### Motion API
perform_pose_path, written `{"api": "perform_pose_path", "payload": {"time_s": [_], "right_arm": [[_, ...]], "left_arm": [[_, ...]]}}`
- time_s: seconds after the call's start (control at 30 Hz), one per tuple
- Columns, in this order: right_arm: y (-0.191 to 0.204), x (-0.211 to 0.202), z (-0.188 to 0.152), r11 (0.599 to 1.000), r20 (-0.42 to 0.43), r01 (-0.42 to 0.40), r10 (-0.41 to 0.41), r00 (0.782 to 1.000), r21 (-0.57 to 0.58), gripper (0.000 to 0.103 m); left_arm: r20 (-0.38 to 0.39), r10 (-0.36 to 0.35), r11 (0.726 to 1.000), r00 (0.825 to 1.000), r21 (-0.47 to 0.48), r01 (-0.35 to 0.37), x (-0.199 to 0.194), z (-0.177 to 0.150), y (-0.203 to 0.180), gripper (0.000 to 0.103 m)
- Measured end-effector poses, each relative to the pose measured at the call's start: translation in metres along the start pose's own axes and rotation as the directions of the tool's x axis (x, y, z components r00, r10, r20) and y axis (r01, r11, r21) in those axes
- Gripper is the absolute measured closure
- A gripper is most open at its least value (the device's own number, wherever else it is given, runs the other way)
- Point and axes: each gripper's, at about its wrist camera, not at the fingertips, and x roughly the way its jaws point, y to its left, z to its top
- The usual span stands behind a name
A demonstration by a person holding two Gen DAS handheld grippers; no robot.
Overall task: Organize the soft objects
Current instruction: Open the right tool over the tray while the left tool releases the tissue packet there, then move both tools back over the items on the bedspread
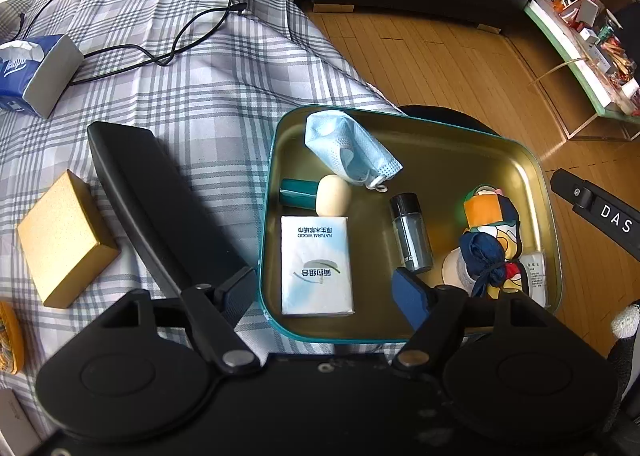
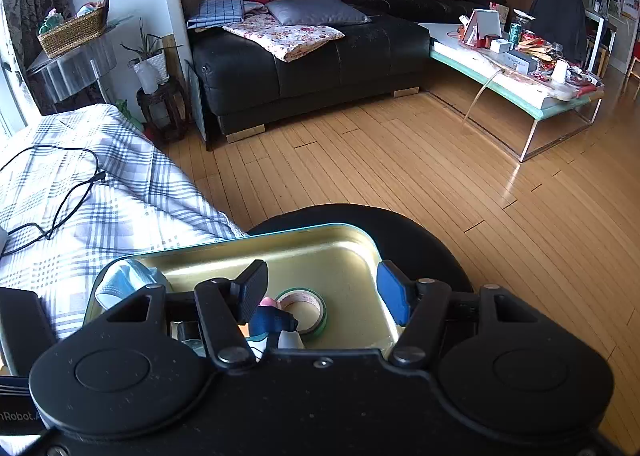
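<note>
Plaid-covered surface, wooden floor beyond. Both my tools part-open over the tin: left tool empty, right tool seemingly empty.

We see a bed with a gray and white checked cover. A black cable lies across it in loops. A blue tissue box sits near the far left edge. A gold box rests closer to us on the left. A long black flat thing lies just beside the gold box. A teal tin tray sits at the right edge of the bed, partly over a black round stool. The stool stands on the wood floor.
</note>
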Motion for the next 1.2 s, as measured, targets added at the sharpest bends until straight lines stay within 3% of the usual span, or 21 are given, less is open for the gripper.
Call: {"api": "perform_pose_path", "payload": {"time_s": [0.3,0.67,0.87,1.2], "right_arm": [[0.020,-0.030,-0.006,0.999,0.024,-0.032,0.033,0.999,-0.024,0.045],[0.076,-0.076,-0.022,0.979,0.045,-0.150,0.157,0.987,-0.134,0.045],[0.123,-0.096,-0.038,0.943,0.012,-0.250,0.259,0.966,-0.222,0.045],[0.212,-0.113,-0.079,0.843,-0.104,-0.380,0.370,0.923,-0.380,0.045]], "left_arm": [[0.050,0.013,1.000,0.999,-0.012,-0.012,-0.041,-0.019,0.022,0.027],[0.133,0.088,0.991,0.987,-0.112,-0.073,-0.100,-0.059,0.100,0.022],[0.162,0.159,0.966,0.974,-0.229,-0.119,-0.131,-0.082,0.157,0.017],[0.226,0.282,0.918,0.933,-0.347,-0.194,-0.176,-0.111,0.228,0.009]]}}
